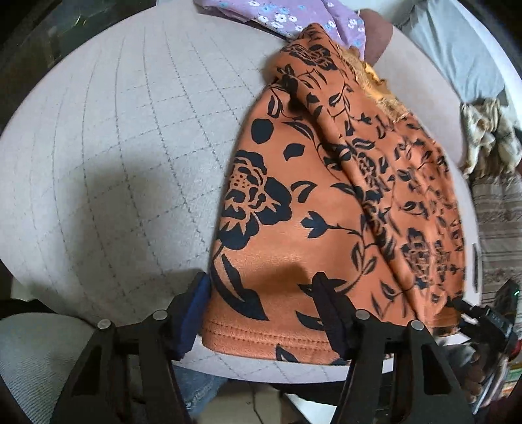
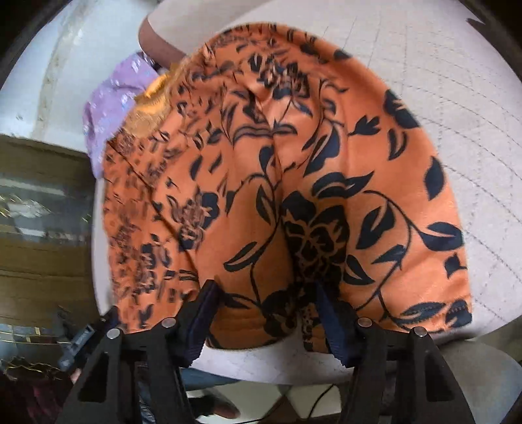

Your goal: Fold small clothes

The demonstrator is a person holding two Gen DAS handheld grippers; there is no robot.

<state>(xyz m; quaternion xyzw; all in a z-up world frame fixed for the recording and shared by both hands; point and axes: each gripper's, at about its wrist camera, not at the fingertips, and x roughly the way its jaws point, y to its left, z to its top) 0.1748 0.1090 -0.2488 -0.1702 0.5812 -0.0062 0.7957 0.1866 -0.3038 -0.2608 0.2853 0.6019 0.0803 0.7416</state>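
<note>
Where blurred, orange garment (image 1: pixel 326 208) pattern unreadable, hem cut off

Both views look steeply down from close above the near edge of the grid-lined table (image 1: pixel 114 156), each along its own gripper's fingers. The left wrist view sits at the near left corner of the orange floral garment (image 1: pixel 293 208), the right wrist view further right. Both share that garment (image 2: pixel 293 182) and the purple cloth (image 1: pixel 287 16) beyond.

A home room: clothes piled on a quilted round table (image 1: pixel 124 137), striped bedding (image 1: pixel 499 221) beside it
</note>
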